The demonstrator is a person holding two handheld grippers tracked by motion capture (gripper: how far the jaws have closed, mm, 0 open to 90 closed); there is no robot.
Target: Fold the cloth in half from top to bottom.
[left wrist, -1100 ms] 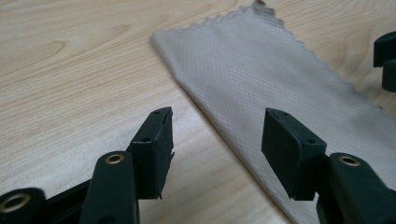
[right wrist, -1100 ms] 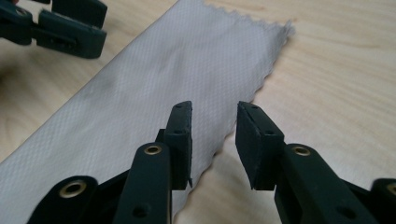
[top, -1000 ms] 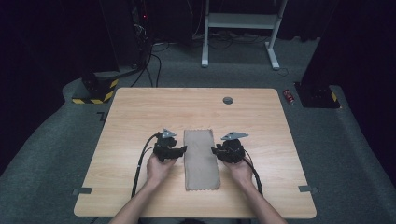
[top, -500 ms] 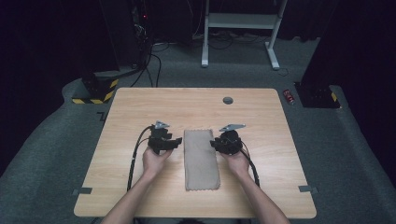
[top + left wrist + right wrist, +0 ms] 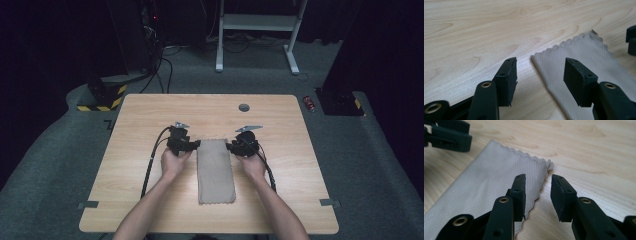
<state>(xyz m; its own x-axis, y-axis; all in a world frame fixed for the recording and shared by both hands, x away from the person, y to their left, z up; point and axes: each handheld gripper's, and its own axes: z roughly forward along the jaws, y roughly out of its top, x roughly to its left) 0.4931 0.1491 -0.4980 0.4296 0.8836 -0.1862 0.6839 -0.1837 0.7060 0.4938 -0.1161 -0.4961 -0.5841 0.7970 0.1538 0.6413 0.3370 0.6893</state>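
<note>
Matt woven cloth (image 5: 215,170), smooth wood table (image 5: 150,205)

- The folded grey textured cloth (image 5: 584,65) runs off the left gripper view's right and bottom edges.
- The small red object (image 5: 310,103) on the carpet is too small to identify.
- The dark round spot (image 5: 244,107) on the light wooden table (image 5: 150,115) is indistinct.

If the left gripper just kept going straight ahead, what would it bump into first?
Probably the far left corner of the grey cloth. The left gripper has its jaws open, astride the cloth's edge, with that corner just ahead between them. Beyond it lies bare wooden table, though depth is hard to judge.
</note>
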